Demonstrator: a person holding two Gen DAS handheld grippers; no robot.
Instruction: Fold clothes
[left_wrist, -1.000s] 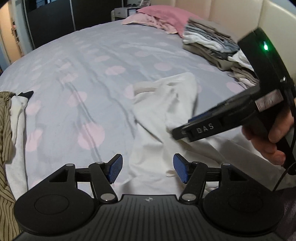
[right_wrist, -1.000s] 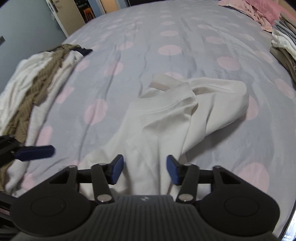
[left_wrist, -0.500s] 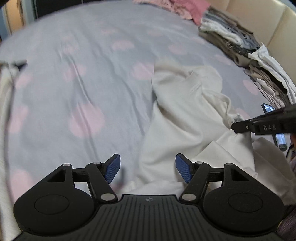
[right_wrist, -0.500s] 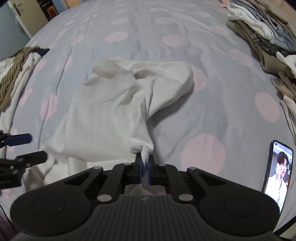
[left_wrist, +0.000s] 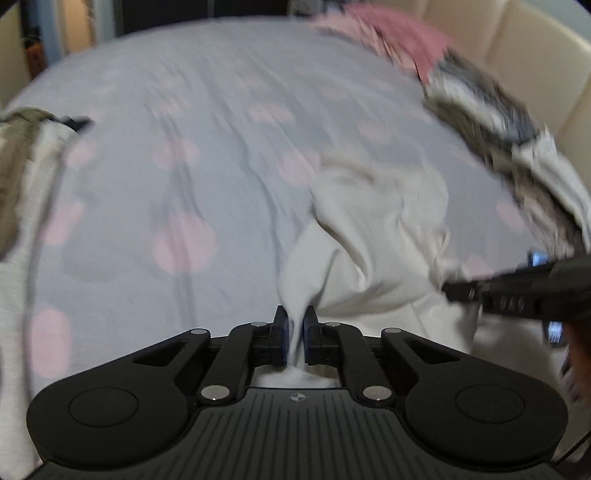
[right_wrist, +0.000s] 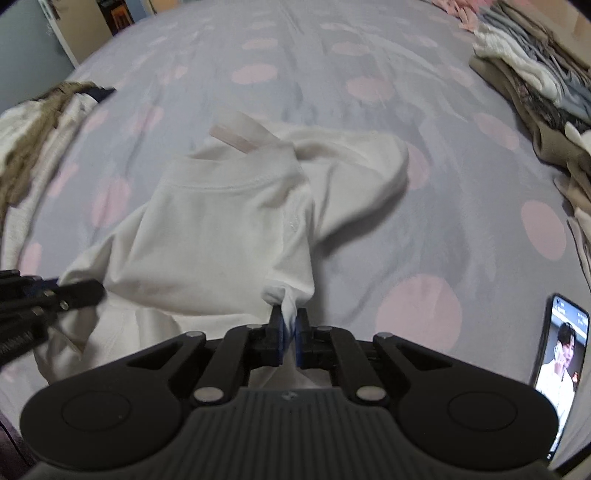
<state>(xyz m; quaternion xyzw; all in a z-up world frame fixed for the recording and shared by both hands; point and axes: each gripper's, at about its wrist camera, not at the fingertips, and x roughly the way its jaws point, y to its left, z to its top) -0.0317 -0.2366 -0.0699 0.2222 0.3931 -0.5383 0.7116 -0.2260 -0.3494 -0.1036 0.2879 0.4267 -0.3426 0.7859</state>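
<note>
So the bed (right_wrist: 332, 55) takes up basically everything, grey-lilac sheet with pink dots. A stack of folded clothes (right_wrist: 535, 85) sits along its far right edge and an unsorted heap (right_wrist: 33, 140) on the left. The white T-shirt (right_wrist: 221, 229) I'm working on lies crumpled in the middle of the bed, neckline pointing away from me.

We're at the pick-up-and-spread-out step, I'd say. My left hand-held gripper (left_wrist: 294, 334) has just clamped down and is pinching a bunch of shirt fabric; the right hand-held gripper (right_wrist: 289, 338) is clenched on another corner of it. Next move probably needs both hands pulled apart and lifted together so the shirt flattens, without yanking the cloth out of either pinch.

A phone (right_wrist: 561, 365) lies bottom right with a video playing; its text is too tiny to read.
</note>
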